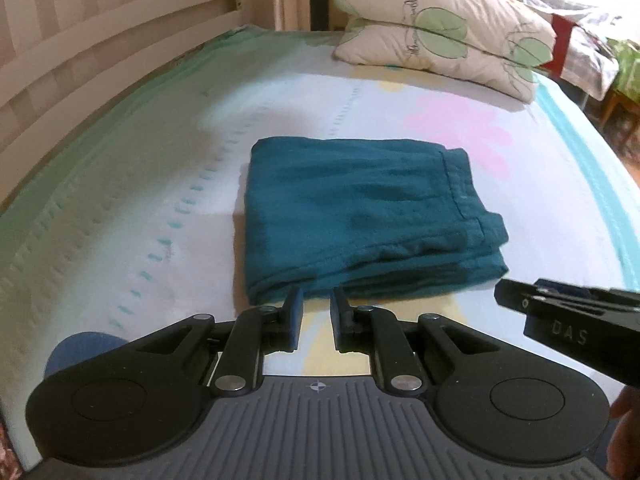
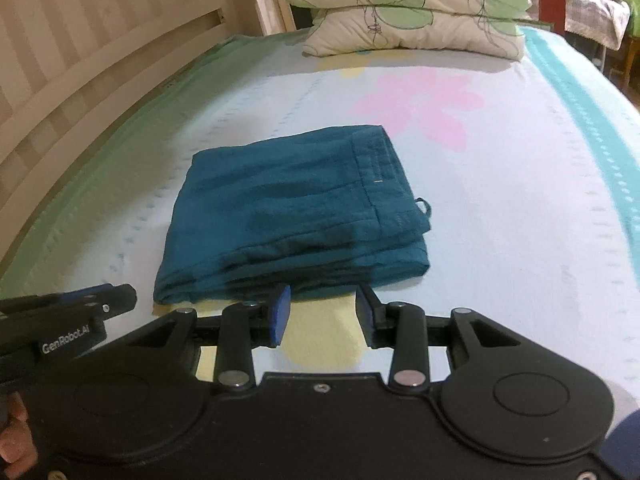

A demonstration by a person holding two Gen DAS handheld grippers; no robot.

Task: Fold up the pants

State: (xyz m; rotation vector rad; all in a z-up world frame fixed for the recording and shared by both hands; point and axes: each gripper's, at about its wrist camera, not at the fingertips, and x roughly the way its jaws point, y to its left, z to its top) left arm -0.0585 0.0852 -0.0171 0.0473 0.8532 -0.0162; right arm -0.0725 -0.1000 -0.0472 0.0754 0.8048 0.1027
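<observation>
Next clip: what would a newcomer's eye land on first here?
The teal pants, folded into a compact stack, lie mid-bed on the pale flowered sheet. Behind them two leaf-print pillows are stacked at the head end. Both tools, left and right, hover empty just short of the stack's near edge.

Folded teal pants [image 2: 292,220] lie on a bed [image 2: 500,240], with the right gripper [image 2: 322,312] held just short of their near edge.

The pants form a layered rectangle, waistband to the right, a small loop sticking out at that side. The right gripper's fingers [image 2: 280,312] stand apart with only the sheet's yellow patch between them, gripping nothing. The left gripper [image 2: 116,300] reaches in from the left. Two leaf-print pillows [image 2: 408,12] are stacked at the far end, beside a slatted wooden bed frame [image 2: 100,60].
</observation>
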